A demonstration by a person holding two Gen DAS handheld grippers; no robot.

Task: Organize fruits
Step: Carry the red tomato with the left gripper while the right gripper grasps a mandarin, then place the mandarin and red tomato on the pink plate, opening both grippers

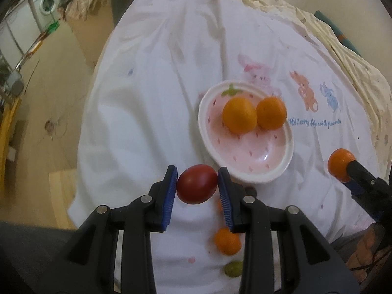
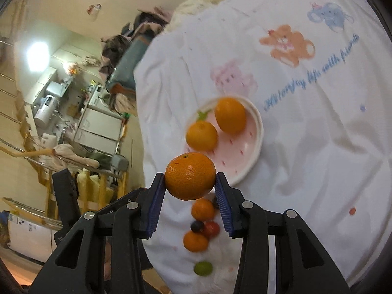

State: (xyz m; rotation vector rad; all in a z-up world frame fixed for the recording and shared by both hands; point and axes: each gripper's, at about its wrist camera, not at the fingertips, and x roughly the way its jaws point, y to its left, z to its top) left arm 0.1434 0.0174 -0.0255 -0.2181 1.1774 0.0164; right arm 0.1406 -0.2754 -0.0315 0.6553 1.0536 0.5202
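Step in hand, as I judge it: carry both held fruits to the pink dish [image 1: 274,171] and set them in. Two oranges [image 1: 239,115] already sit touching each other at the far side of the dish; the near part of its floor is bare. Best to lower each fruit onto that bare part, one tool at a time, low enough that nothing rolls off the rim or knocks the resting pair. The dish stands on a wrinkled white cloth [image 1: 147,98], so a push on the rim could tip it; release from above, not from the side.

Left gripper [image 1: 197,183]: narrowly parted, the blue pads [image 1: 171,191] pinching a small red tomato [image 1: 197,183], lifted off the cloth just before the near rim of the dish.

Right gripper [image 2: 190,183]: a little wider, pads clamped on both sides of an orange [image 2: 189,176], held in the air near the dish edge.

Left on the cloth below the tools: more small oranges [image 2: 196,241], a red tomato [image 2: 211,229], a dark berry [image 2: 197,226], a green grape [image 2: 202,268]. Sorting is partway, by my estimate.
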